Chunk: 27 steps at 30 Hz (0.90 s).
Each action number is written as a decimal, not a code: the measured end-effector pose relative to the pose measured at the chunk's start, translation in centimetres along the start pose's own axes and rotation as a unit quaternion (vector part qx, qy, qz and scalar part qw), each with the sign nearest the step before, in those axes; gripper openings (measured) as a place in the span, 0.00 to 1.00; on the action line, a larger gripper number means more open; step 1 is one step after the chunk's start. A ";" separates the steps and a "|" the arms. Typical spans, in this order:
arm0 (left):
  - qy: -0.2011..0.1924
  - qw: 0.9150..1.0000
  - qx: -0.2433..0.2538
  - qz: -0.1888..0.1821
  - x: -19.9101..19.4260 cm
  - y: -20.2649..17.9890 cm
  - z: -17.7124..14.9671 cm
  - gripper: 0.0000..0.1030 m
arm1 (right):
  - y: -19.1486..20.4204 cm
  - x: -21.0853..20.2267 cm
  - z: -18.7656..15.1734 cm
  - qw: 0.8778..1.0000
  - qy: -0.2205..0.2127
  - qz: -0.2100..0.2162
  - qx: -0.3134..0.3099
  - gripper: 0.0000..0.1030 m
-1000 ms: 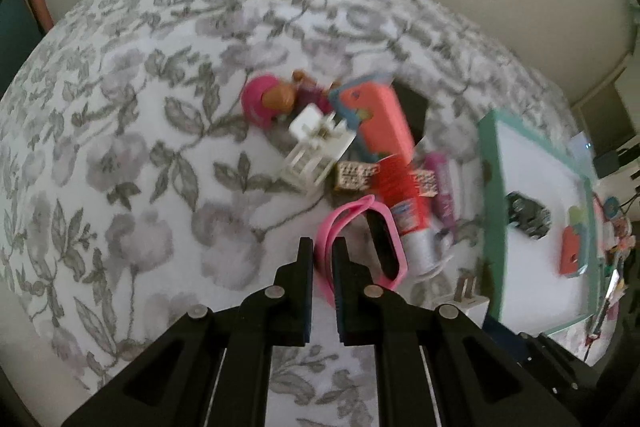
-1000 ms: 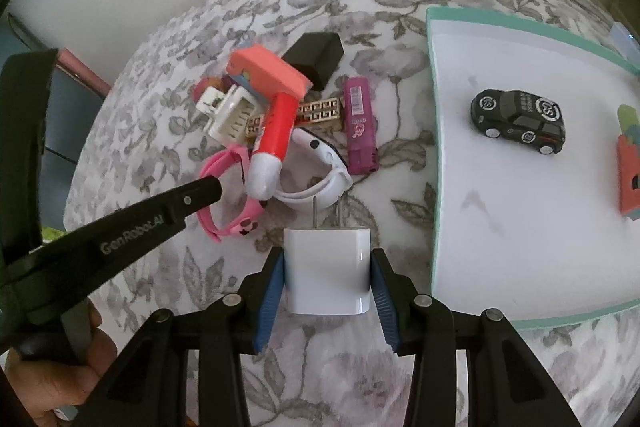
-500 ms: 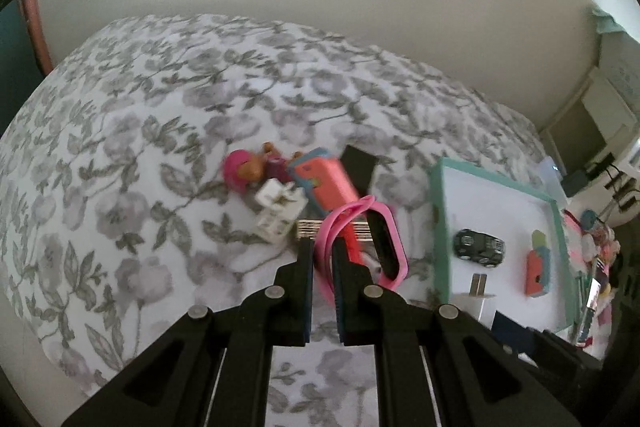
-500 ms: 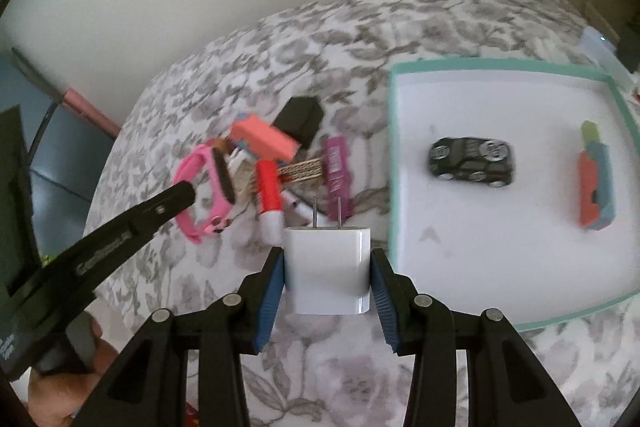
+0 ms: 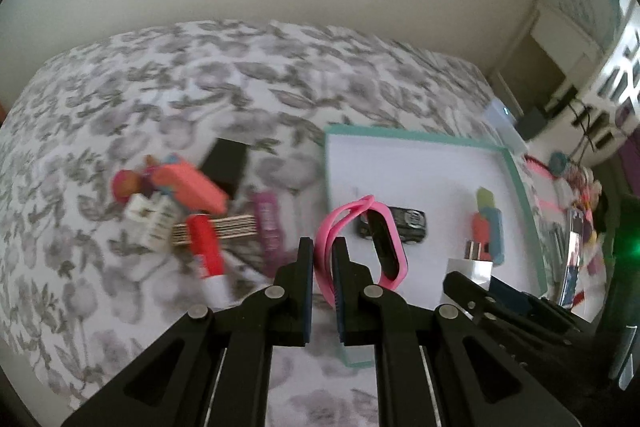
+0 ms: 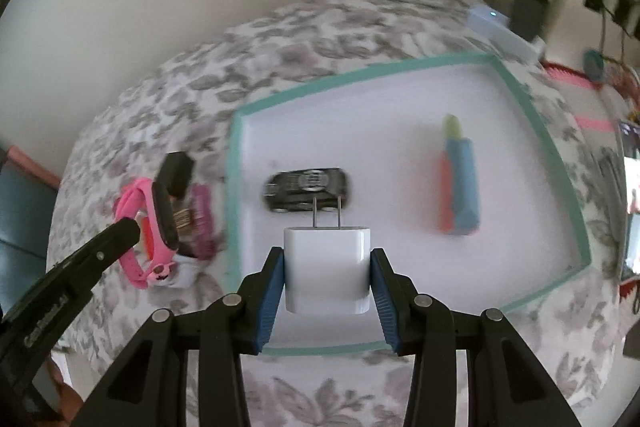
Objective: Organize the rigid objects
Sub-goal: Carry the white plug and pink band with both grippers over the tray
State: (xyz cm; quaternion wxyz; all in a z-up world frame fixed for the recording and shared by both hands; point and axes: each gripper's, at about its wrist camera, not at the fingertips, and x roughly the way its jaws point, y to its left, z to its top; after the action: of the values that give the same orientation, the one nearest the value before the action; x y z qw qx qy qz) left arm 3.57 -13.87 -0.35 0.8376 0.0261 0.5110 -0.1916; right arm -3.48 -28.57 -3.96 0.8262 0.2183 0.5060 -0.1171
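Your left gripper (image 5: 323, 247) has its fingers pinched tight on the strap of a pink watch (image 5: 360, 239), a smooth rubbery loop with a glossy black oblong face, and the band hangs in the air over the near left corner of the tray (image 5: 520, 187). Your right gripper (image 6: 327, 259) has its ribbed blue pads (image 6: 272, 291) clamped on both sides of a white charger (image 6: 326, 267), a glossy rounded cube with two thin metal prongs pointing away from you, held above the near part of the tray.

The tray is a flat white rectangle with a raised teal rim, lying on a bedspread (image 5: 200, 75) printed with grey flowers and leaves. On it sit a small black toy car (image 6: 306, 189) and, further right, an orange and blue block with a pale green tip (image 6: 458, 191).

The left view gives you the pile left of the tray that the right view mostly hides behind the watch: a coral block (image 5: 192, 183), a black box (image 5: 226, 163), a purple stick (image 5: 269, 227), a red and white tube (image 5: 208, 259), a white slatted piece (image 5: 146, 217) and a gold patterned bar (image 5: 224, 229), all blurred. The right view shows the whole tray and the small grey face at the lower end of the watch.
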 end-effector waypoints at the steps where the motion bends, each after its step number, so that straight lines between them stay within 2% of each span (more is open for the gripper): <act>1: 0.006 1.000 0.005 -0.001 0.5 -0.7 0.0 0.09 | -0.4 0.2 0.1 1.000 0.004 -0.003 0.004 0.44; 8: 0.037 0.999 0.022 -0.006 3.4 -3.4 -1.0 0.09 | -2.8 1.7 0.1 0.999 0.026 -0.020 0.033 0.44; 13: 0.052 0.998 0.028 -0.002 5.0 -3.6 -2.1 0.09 | -4.0 2.0 0.2 0.998 0.032 -0.038 0.039 0.44; 27: 0.094 0.994 0.055 0.018 7.6 -4.1 -3.6 0.09 | -4.5 3.5 -0.1 0.996 0.057 -0.049 0.037 0.44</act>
State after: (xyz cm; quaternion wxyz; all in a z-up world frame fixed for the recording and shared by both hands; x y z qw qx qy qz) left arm 2.20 -18.99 -7.97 0.7866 0.0990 0.5752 -0.2013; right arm -3.80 -32.34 -8.22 0.7804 0.2298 0.5580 -0.1635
